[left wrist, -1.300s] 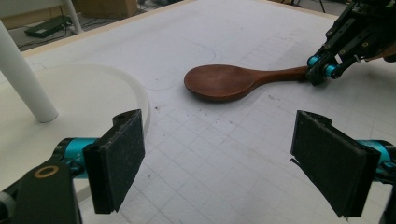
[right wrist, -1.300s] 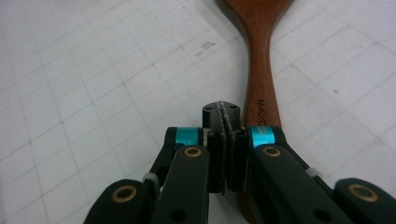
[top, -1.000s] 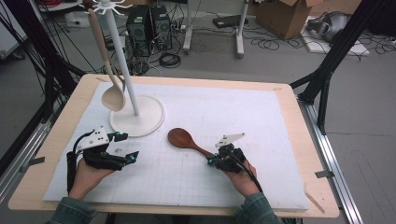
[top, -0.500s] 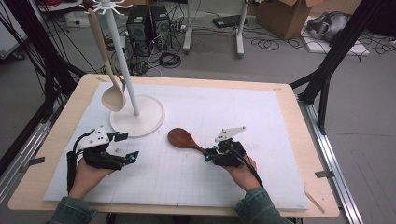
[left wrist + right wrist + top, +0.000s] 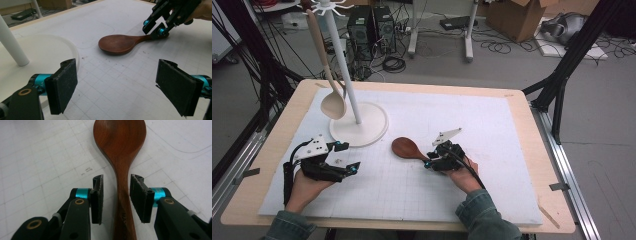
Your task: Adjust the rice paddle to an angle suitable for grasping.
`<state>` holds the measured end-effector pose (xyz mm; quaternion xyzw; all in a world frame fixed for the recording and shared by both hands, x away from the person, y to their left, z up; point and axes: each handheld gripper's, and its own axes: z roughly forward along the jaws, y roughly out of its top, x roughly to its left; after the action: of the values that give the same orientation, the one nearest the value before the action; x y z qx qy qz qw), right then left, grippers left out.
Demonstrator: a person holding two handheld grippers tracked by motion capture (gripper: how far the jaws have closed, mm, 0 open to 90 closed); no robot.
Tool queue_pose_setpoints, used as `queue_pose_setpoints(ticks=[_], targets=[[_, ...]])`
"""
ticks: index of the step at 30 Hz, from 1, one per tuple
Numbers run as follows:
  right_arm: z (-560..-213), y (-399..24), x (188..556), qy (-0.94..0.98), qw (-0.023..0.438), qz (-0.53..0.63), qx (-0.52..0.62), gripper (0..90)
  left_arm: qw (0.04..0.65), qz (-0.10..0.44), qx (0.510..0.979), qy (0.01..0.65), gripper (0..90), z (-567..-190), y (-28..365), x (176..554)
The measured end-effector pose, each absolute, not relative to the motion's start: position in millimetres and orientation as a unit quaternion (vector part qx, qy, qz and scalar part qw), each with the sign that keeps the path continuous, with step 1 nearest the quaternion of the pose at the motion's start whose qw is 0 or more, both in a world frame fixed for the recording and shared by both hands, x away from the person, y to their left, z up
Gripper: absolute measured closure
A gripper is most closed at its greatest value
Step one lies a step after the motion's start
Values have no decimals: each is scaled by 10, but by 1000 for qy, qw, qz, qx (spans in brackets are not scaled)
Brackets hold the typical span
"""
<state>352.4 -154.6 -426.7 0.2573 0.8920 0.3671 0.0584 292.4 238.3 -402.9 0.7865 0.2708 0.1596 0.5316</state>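
A dark brown wooden spoon (image 5: 406, 148) lies flat on the white gridded mat (image 5: 492, 130), bowl to the left. My right gripper (image 5: 428, 162) straddles its handle. Its jaws have just been opening, and in the right gripper view the handle (image 5: 122, 202) runs between the pads (image 5: 98, 195) with a gap on each side of the right gripper (image 5: 116, 182). The left gripper view shows the spoon (image 5: 117, 44) and the right gripper (image 5: 155, 28) beyond. My left gripper (image 5: 349, 156) rests on the mat at the left, open and holding nothing (image 5: 120, 82).
A white rack stand (image 5: 362, 125) with a round base sits at the back left of the mat. A pale wooden spoon (image 5: 333, 105) hangs from it. The stand's base (image 5: 37, 57) lies close to the left gripper. The wooden table edge (image 5: 542, 210) frames the mat.
My right gripper has slid left along the spoon's handle toward the bowl, and its jaws have spread apart. The spoon and the left gripper have stayed put.
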Motion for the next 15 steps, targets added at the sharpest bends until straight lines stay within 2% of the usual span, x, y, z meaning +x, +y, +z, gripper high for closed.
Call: queue_pose_setpoints(ticks=[15], targets=[[-4350,-1486,3579,905,71,342,243,753,532,157,786,272,179,-4035,2397,2928]])
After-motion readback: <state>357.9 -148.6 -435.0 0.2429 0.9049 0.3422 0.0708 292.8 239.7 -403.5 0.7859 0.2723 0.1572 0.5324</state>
